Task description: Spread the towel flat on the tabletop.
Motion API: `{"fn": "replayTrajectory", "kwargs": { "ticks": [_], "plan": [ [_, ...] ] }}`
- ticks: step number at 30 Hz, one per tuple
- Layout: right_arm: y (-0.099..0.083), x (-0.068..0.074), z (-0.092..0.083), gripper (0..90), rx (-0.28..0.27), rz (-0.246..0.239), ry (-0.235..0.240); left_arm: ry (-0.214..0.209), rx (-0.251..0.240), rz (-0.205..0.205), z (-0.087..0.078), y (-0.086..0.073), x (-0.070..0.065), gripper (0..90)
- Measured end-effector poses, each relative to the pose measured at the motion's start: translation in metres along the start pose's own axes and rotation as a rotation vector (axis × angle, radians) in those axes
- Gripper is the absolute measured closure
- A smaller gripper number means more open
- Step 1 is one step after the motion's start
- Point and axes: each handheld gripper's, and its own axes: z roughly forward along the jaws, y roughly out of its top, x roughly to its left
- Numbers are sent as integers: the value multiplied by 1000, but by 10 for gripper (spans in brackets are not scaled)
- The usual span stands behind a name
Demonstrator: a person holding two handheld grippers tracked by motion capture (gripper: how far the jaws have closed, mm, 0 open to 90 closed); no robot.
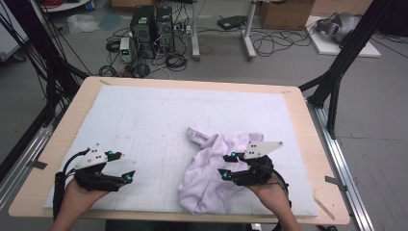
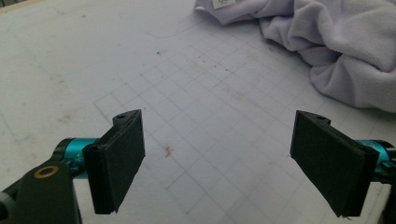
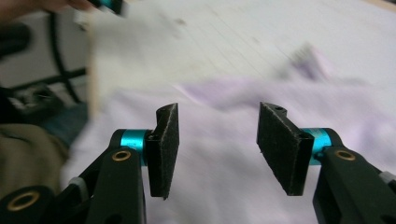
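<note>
A crumpled pale lilac garment (image 1: 216, 168) lies on the white gridded mat (image 1: 159, 120), right of centre near the front edge; a white label end (image 1: 195, 134) sticks out at its upper left. My right gripper (image 1: 223, 174) hovers over the garment's right part, jaws apart with only cloth (image 3: 219, 154) seen beyond them, nothing pinched. My left gripper (image 1: 129, 176) rests at the mat's front left, open wide, bare mat (image 2: 215, 140) between its pads. The garment (image 2: 345, 51) shows at the upper right of the left gripper view.
The mat covers a wooden table (image 1: 317, 144) with a narrow bare rim. Behind the table, on the floor, stand computer towers (image 1: 151, 29), tangled cables and cardboard boxes. Black frame legs (image 1: 337, 72) rise at both sides.
</note>
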Motion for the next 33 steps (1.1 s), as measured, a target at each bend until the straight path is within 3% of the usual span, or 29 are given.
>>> {"fn": "replayTrajectory", "kwargs": {
  "ticks": [5,9,11,14,16,21,28,33],
  "plan": [
    [-23,-15,13,479,95,18,-69,-46,9,30,13,9,-7,218],
    [-32,-17,22,516,134,19,-78,-85,22,54,27,16,-15,234],
    [-40,-17,29,596,156,17,-81,-112,26,70,35,21,-18,250],
    [-45,-15,34,780,175,-8,-49,-142,29,73,46,27,-23,269],
    [-45,-14,30,845,184,-22,-41,-165,31,74,53,32,-26,285],
    [-45,-9,17,855,171,-28,-28,-229,37,81,69,41,-35,342],
    [-54,-2,-18,855,129,-13,-57,-279,42,108,89,53,-44,379],
    [-67,-6,-20,851,143,14,-57,-326,55,104,111,61,-52,396]
  ]
}}
